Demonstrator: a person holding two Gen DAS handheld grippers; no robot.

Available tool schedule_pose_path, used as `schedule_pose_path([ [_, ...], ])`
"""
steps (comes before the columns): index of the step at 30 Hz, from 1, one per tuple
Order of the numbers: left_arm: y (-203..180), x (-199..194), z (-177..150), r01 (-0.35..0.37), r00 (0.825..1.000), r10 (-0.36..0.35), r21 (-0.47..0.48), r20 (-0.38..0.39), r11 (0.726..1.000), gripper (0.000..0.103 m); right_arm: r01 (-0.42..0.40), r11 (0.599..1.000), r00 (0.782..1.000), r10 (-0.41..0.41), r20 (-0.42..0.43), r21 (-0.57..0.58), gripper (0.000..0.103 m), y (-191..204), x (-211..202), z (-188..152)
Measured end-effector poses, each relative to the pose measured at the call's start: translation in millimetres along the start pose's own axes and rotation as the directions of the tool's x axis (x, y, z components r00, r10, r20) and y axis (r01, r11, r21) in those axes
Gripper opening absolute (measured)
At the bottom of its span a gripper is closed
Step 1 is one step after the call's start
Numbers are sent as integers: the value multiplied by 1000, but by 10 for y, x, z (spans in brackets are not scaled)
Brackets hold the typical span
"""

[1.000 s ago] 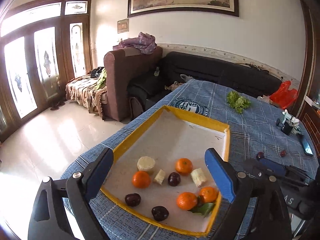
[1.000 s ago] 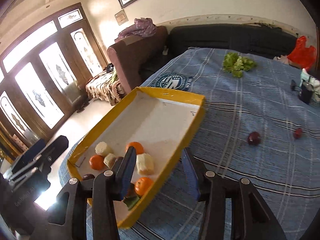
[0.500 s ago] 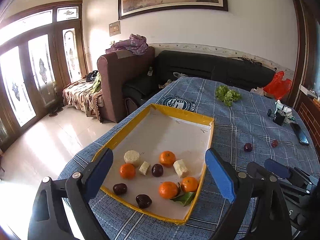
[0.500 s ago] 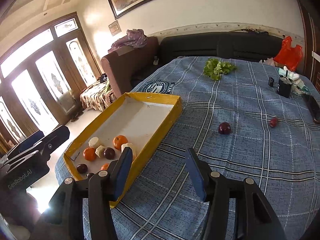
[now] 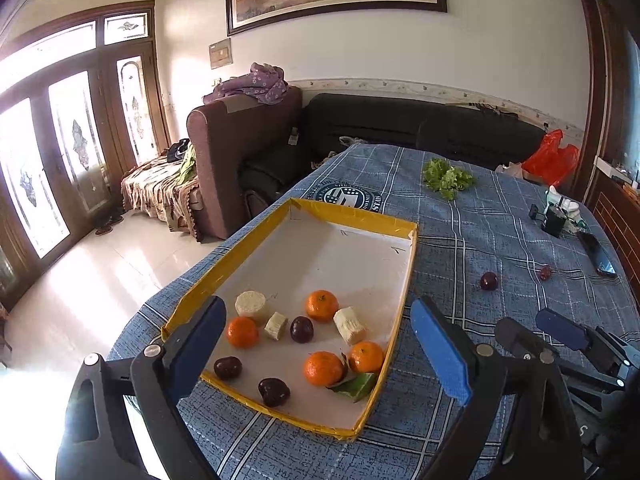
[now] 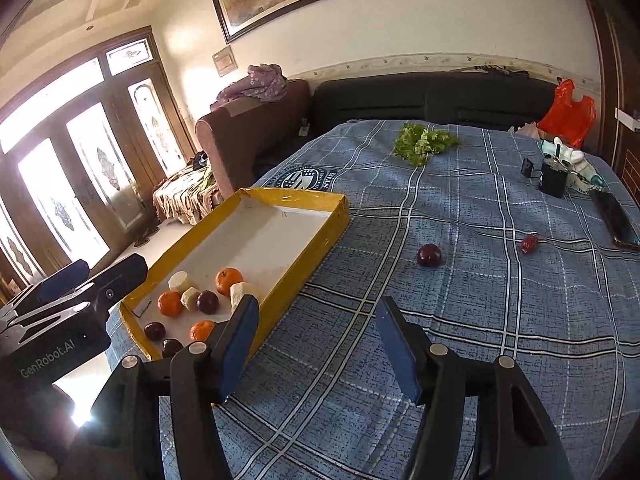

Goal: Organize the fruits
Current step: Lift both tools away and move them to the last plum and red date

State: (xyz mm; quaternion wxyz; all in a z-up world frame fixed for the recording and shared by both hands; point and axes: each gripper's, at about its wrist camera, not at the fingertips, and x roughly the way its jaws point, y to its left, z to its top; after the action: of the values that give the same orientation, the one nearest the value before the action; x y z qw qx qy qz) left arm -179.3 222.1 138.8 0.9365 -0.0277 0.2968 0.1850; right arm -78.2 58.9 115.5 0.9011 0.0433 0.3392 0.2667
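The shallow yellow-rimmed cardboard tray [image 5: 404, 276] holds the gathered oranges, plums and pale chunks. A loose dark-red plum [image 6: 429, 255] lies right of it on the cloth (likely next). The right gripper [image 6: 316, 344], empty, has just been opening; the left gripper [image 5: 316, 344] gapes empty above the tray.

The tablecloth [image 6: 460, 280] is blue with a check of white and dark lines and a round emblem [image 6: 304, 178] in the upper middle. The tray [image 5: 280, 220] has yellow walls and a white floor. In it lie orange tangerines [image 5: 322, 305], dark red plums [image 5: 302, 329] and cream-white cut pieces [image 5: 251, 305]. The lettuce [image 6: 420, 142] is green, the bag [image 6: 566, 110] at upper right red-orange.
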Motion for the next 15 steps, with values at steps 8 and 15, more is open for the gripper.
schedule_pose_path([
  [8,-67,70,-30,10,1000,-9,20,-21,1000,93,14,1000,1000,-14,-2,13,68,-94,13,-9],
  [15,-128,150,-44,47,998,-46,24,-50,999,93,33,998,999,-33,-8,44,68,-280,12,-21],
])
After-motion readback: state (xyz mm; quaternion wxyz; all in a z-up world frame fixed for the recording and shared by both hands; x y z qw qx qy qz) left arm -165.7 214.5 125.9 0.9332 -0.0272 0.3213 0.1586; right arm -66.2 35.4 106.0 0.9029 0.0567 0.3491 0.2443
